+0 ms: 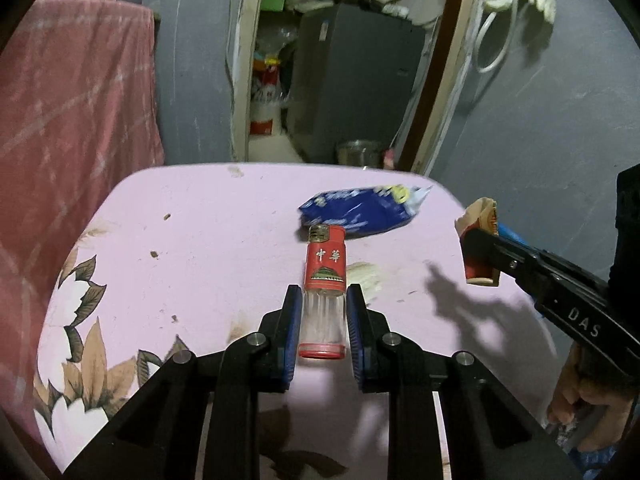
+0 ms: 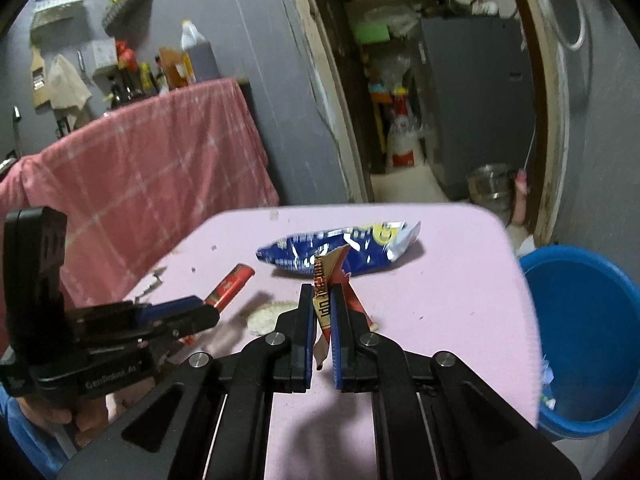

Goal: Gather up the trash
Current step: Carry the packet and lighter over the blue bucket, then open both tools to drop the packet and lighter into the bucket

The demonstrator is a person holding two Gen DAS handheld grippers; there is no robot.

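My left gripper is shut on a red and clear lighter, held just above the pink table; the lighter also shows in the right wrist view. My right gripper is shut on a torn red and tan wrapper, lifted over the table; it appears at the right in the left wrist view. A blue snack bag lies flat on the table beyond both grippers, also seen in the left wrist view.
A blue bucket with some scraps inside stands on the floor right of the table. A pale crumb patch lies on the table. A pink cloth-covered stand is at the left. An open doorway lies behind.
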